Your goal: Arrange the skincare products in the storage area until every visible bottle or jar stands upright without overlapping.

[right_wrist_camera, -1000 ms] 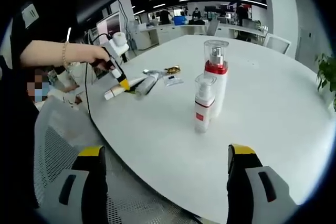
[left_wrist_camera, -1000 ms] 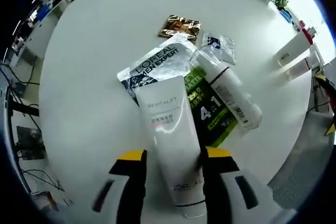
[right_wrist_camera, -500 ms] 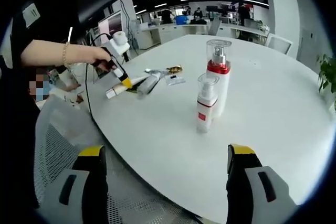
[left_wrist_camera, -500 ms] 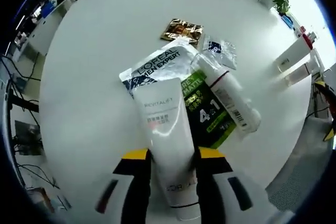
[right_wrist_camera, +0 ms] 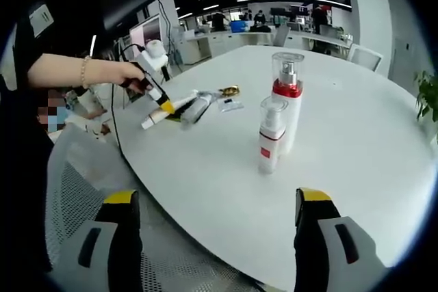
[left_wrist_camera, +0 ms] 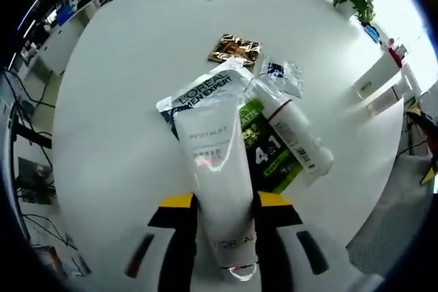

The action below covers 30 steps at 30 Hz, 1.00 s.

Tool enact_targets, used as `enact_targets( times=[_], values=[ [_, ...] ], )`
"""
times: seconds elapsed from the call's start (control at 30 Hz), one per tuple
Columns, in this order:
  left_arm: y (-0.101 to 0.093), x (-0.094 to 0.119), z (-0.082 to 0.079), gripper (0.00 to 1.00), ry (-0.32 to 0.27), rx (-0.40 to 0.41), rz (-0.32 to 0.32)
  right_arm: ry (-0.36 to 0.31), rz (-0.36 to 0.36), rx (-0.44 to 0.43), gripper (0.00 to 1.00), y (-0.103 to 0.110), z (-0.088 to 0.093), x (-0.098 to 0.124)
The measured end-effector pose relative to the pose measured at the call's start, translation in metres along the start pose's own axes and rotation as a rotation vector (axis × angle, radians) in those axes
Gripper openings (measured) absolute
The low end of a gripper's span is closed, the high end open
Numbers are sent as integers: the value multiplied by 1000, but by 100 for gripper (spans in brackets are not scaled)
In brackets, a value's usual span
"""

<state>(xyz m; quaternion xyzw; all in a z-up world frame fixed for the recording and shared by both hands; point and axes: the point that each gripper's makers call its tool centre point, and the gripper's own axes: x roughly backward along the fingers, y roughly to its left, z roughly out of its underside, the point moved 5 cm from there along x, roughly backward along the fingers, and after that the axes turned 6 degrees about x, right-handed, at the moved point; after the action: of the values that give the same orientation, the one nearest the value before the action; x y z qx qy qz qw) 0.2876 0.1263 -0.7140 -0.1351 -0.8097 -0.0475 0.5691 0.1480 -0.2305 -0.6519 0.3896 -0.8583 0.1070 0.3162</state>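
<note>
The left hand-held gripper (left_wrist_camera: 222, 206) pinches a white Revitalift tube (left_wrist_camera: 217, 182) lying across sachets on the white worktop (left_wrist_camera: 116, 100). The right hand-held gripper (right_wrist_camera: 215, 227) hangs spread, two pump bottles (right_wrist_camera: 277, 124) standing upright beyond it.

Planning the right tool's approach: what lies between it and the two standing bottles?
Bare white table only, in the right gripper view, from the right tool to the standing bottles.

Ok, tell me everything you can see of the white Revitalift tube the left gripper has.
The white tube is a glossy, plastic-looking squeeze tube printed REVITALIFT with L'OREAL near its capped end. That end sits clamped between the left gripper's yellow-tipped fingers. Its flat crimped end points away, overlapping the silver sachet and the green packet on the white table.
</note>
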Motion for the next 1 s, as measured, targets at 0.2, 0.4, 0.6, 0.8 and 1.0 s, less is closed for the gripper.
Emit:
enact_targets(
  times=[0.2,0.4,0.6,0.8,1.0],
  values=[
    [-3,8,0,31,-40,8,8,3,-16,23,92,4,0,-2],
    [-10,18,4,31,-66,17,16,-4,-28,29,92,7,-2,-1],
    [-16,32,7,31,-102,22,24,-15,-38,34,91,7,-3,-2],
    [-18,40,8,31,-137,22,32,-20,-51,45,90,9,-3,-2],
    [-27,48,6,31,-188,6,47,-33,-57,46,90,10,-5,-1]
  ],
)
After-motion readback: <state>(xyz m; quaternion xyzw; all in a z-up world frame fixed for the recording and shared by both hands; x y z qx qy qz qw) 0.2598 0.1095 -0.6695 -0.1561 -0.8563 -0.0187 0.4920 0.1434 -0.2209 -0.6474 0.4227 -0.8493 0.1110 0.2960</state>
